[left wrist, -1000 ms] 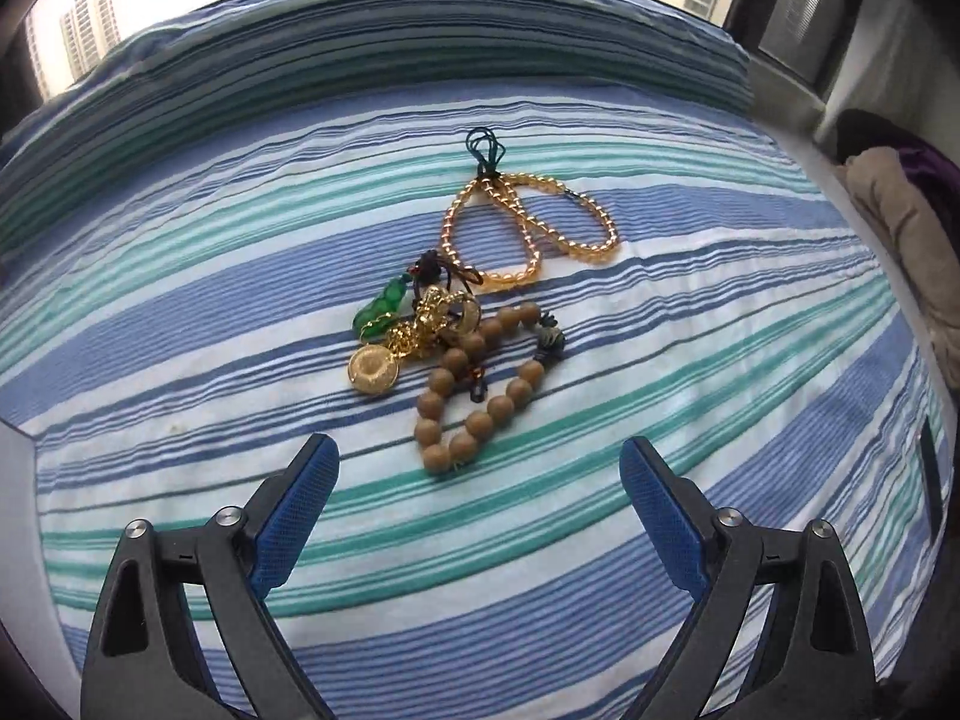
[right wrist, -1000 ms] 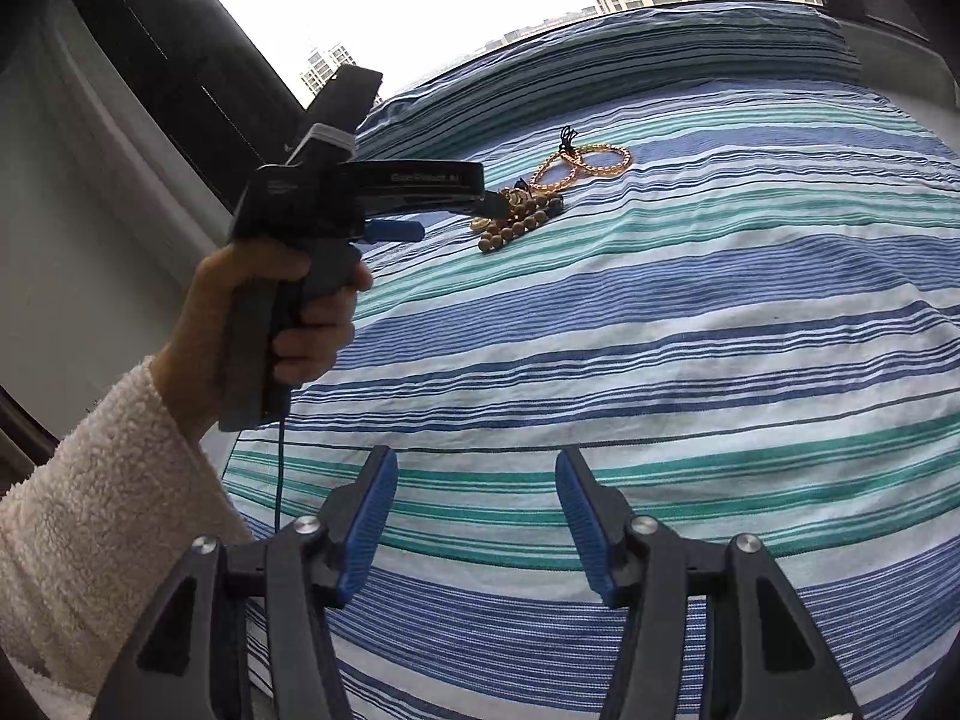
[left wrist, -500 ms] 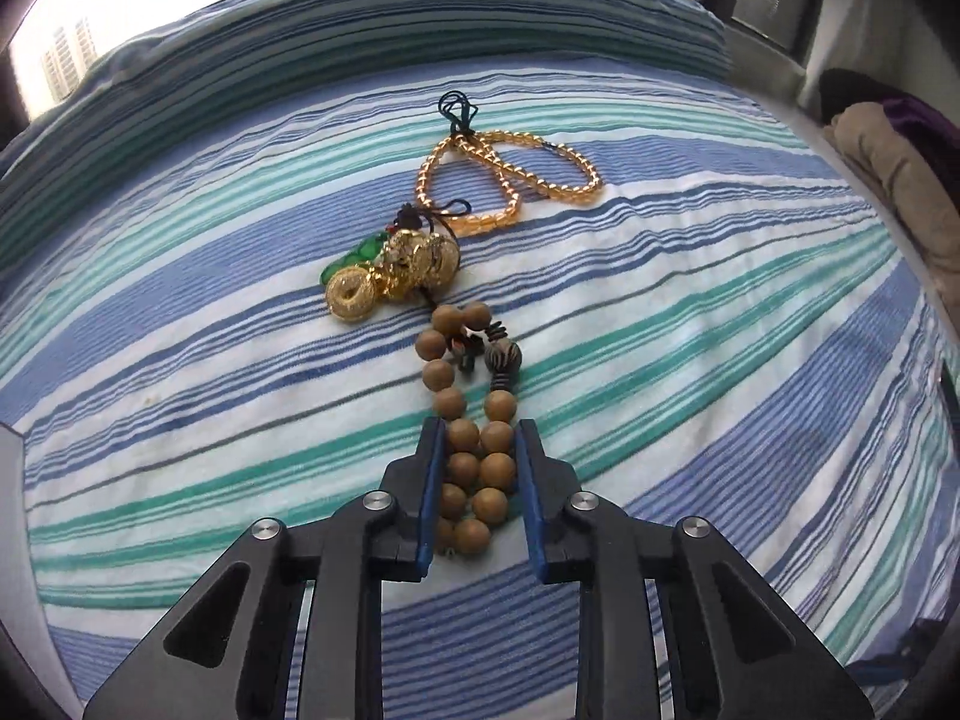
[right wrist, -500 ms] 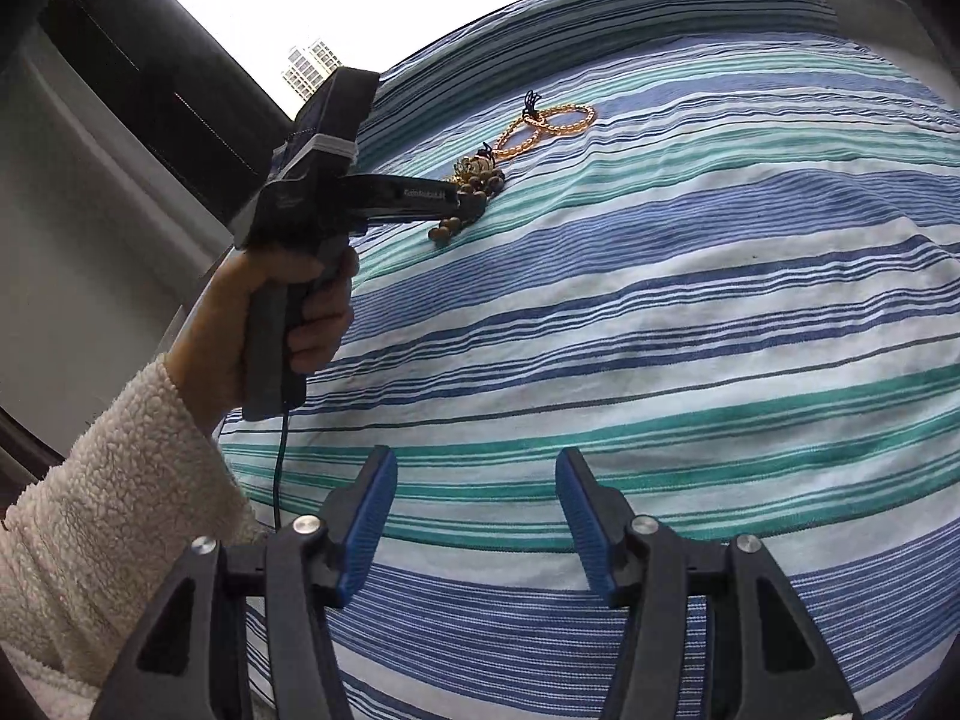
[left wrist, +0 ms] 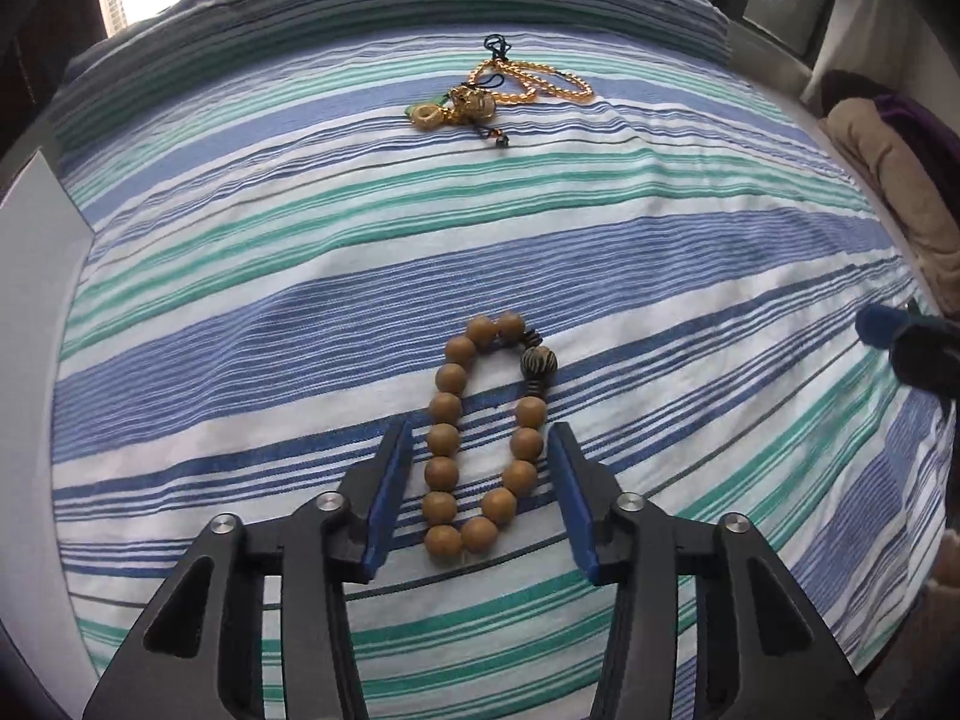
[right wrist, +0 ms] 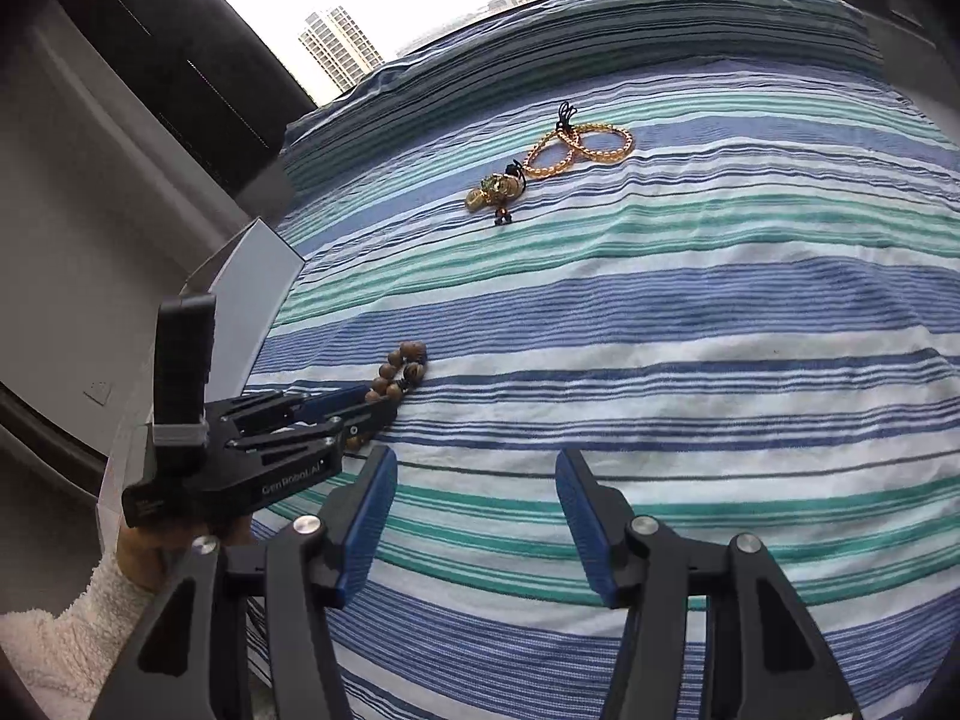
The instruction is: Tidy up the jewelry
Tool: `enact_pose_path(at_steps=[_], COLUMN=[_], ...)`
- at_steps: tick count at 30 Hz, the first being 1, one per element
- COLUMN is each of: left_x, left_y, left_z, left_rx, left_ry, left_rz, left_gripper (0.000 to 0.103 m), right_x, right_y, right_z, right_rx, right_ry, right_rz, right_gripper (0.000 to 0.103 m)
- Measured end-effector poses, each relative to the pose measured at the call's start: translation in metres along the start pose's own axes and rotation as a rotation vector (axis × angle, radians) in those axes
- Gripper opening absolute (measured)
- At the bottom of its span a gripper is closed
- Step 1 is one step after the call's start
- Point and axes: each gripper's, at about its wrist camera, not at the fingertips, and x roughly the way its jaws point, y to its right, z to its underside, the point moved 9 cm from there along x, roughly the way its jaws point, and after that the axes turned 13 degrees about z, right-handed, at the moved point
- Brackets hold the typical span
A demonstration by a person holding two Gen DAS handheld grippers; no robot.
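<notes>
Left gripper released over wooden bead bracelet; snag risk on withdrawal

The left gripper (left wrist: 480, 480) has just been opening; its jaws stand moderately wide, pads clear of the wooden bead bracelet (left wrist: 486, 438), which lies flat between them on the striped bedspread (left wrist: 240, 312). Well beyond the bracelet lie the gold charm cluster (left wrist: 456, 111) and, touching it, the amber bead strand (left wrist: 540, 81). The right gripper (right wrist: 477, 516), beside the bracelet, is half open and empty. Hazard: withdrawing low could let a pad catch the beads and drag the loop out of shape.
</notes>
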Motion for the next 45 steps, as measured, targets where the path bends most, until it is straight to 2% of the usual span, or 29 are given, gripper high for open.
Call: enact_pose_path(at_steps=[2,4,6,8,12,15,20,21,22,23,25,28,30,35,38,40,41,43,45], left_x=[0.005,0.010,0.010,0.012,0.013,0.013,0.007,0.006,0.005,0.004,0.000,-0.004,-0.008,-0.019,-0.025,-0.026,-0.026,-0.024,-0.016], left_y=[0.002,0.003,0.001,0.000,0.000,-0.001,-0.002,-0.002,-0.003,-0.003,-0.004,-0.006,-0.006,-0.008,-0.006,-0.005,-0.004,0.000,0.005], left_z=[-0.004,-0.005,-0.008,-0.012,-0.012,-0.011,-0.006,-0.005,-0.003,-0.002,0.000,0.005,0.010,0.027,0.038,0.041,0.043,0.038,0.027], left_rx=[0.016,0.022,0.020,0.014,0.010,0.001,-0.013,-0.016,-0.020,-0.024,-0.036,-0.058,-0.071,-0.083,-0.068,-0.060,-0.053,-0.034,-0.003], left_ry=[0.009,0.017,0.034,0.045,0.063,0.068,0.065,0.066,0.066,0.066,0.063,0.057,0.047,0.013,-0.010,-0.015,-0.015,-0.017,-0.020], left_rz=[-0.019,-0.031,-0.046,-0.050,-0.055,-0.062,-0.057,-0.053,-0.048,-0.043,-0.029,0.000,0.031,0.092,0.112,0.108,0.097,0.065,0.022], left_gripper=[0.070,0.071,0.071,0.070,0.069,0.069,0.069,0.069,0.069,0.069,0.069,0.070,0.074,0.080,0.087,0.089,0.089,0.090,0.094], right_x=[0.003,0.013,0.026,0.044,0.092,0.137,0.208,0.217,0.217,0.217,0.213,0.198,0.183,0.130,0.098,0.077,0.066,0.044,0.032], right_y=[0.005,0.014,0.022,0.038,0.038,0.028,0.023,0.022,0.019,0.020,0.024,0.030,0.035,0.041,0.043,0.044,0.043,0.043,0.047], right_z=[-0.027,-0.053,-0.083,-0.115,-0.174,-0.214,-0.238,-0.236,-0.238,-0.236,-0.229,-0.202,-0.175,-0.083,-0.032,-0.015,-0.012,-0.013,-0.023], right_rx=[0.011,0.011,-0.021,-0.010,-0.012,-0.100,-0.157,-0.172,-0.200,-0.222,-0.232,-0.239,-0.257,-0.299,-0.266,-0.209,-0.170,-0.104,-0.081], right_ry=[-0.001,-0.018,0.001,0.013,-0.034,-0.029,-0.075,-0.090,-0.056,-0.063,-0.087,-0.158,-0.201,-0.299,-0.329,-0.290,-0.265,-0.190,-0.118], right_rz=[0.000,0.021,0.050,0.150,0.168,0.241,0.322,0.336,0.359,0.389,0.421,0.412,0.404,0.353,0.296,0.249,0.218,0.171,0.180], right_gripper=[0.056,0.056,0.056,0.056,0.057,0.057,0.053,0.051,0.046,0.033,0.015,0.010,0.010,0.010,0.010,0.014,0.031,0.059,0.061])
